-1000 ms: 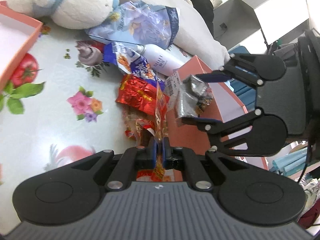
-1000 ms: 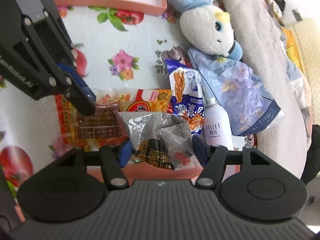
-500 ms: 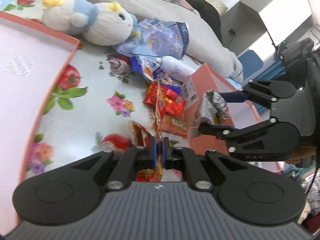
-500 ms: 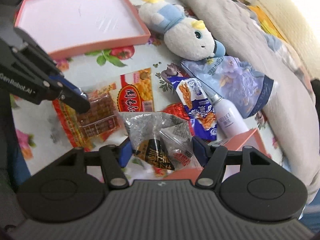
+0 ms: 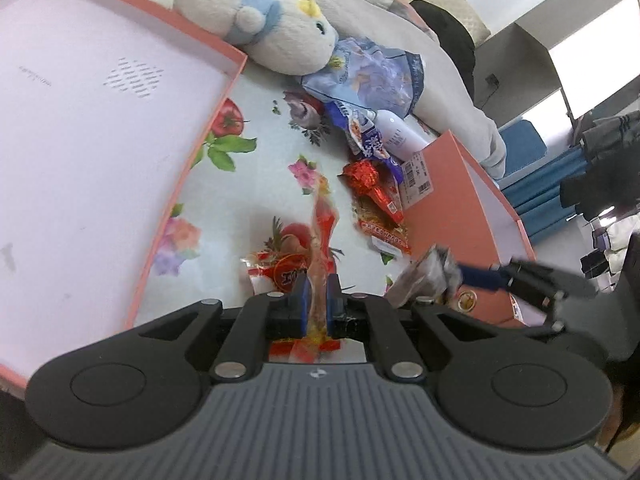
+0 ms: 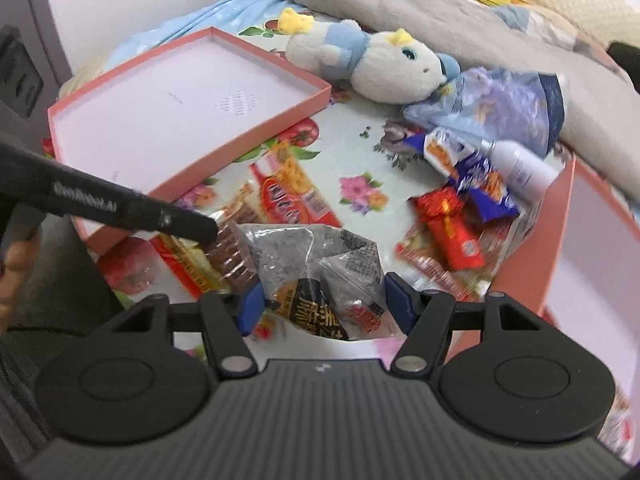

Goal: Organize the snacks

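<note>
two packets are in hand and both have come up off the pile since a second ago. the left gripper (image 5: pixel 316 300) has swung away from the snack heap toward the shallow pink lid tray (image 5: pixel 192 152), which now fills the 9 to 11 o'clock side of its view; before, only a corner of that tray showed. its jaws are opening slightly from fully shut, still narrow, with the red-orange jerky packet (image 5: pixel 322 248) standing edge-on between the blue pads and sticking out toward 12 o'clock. the right gripper (image 6: pixel 322 304) has rolled and pulled back, so the deeper pink box (image 6: pixel 560 248) sits at 3 o'clock in its view; the jaws are about half spread and clamped on the silver-grey foil snack bag (image 6: pixel 312 276), which bulges up to 12 o'clock past the fingertips. my read: pick is done for both, transport underway, neither packet placed yet. the tray interior looks bare, so the jerky likely drops there. loose snacks left on the floral cloth (image 6: pixel 352 152): red foil packet (image 6: pixel 452 232) at 2 o'clock, blue chip bag (image 6: pixel 472 168) beyond it. plush toy (image 6: pixel 384 64) and white bottle (image 6: pixel 520 164) aren't snacks, leave them.
</note>
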The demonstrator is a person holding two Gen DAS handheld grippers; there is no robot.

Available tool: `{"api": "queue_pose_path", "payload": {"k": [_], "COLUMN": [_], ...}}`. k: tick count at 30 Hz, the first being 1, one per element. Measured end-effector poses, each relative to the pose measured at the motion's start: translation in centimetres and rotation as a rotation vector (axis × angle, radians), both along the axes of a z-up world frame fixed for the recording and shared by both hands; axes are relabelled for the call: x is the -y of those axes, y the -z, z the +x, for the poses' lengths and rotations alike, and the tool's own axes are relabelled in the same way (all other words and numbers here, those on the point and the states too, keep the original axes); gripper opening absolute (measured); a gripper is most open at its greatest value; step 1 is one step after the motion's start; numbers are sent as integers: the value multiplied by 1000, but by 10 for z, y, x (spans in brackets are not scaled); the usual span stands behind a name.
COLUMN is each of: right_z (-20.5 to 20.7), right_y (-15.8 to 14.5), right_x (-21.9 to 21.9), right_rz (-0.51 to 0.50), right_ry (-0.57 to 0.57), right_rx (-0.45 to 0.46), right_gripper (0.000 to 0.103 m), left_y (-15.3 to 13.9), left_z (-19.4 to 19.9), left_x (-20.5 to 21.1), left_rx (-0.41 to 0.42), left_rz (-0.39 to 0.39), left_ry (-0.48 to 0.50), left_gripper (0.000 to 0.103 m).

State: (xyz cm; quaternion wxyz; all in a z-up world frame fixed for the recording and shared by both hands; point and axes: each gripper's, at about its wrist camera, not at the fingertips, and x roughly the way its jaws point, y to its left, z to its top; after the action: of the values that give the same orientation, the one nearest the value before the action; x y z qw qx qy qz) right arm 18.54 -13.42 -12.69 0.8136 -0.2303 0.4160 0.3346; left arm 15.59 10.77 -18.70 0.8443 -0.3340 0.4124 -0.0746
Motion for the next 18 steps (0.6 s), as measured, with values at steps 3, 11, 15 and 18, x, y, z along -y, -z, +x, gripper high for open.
{"api": "queue_pose_path", "payload": {"k": [3,11,15,18], "right_z": [-4,-11,-14,-18], "right_y": [8,36,41,42], "right_x": [4,15,26,35], "right_rz": [31,62,70,77], "right_ry": [62,197,259,287], "right_rx": [-17,-40,-34,-38], "right_gripper": [66,66,66,66], "left_y": [-2,-1,-5,-3], "left_z": [-4,-5,-1,2], "left_x": [-4,5,26,37], "left_rx": [-2,21,37,38], "left_rz": [7,37,156,211], "left_ry": [-18,15,95,115], "left_gripper": [41,55,77,83]}}
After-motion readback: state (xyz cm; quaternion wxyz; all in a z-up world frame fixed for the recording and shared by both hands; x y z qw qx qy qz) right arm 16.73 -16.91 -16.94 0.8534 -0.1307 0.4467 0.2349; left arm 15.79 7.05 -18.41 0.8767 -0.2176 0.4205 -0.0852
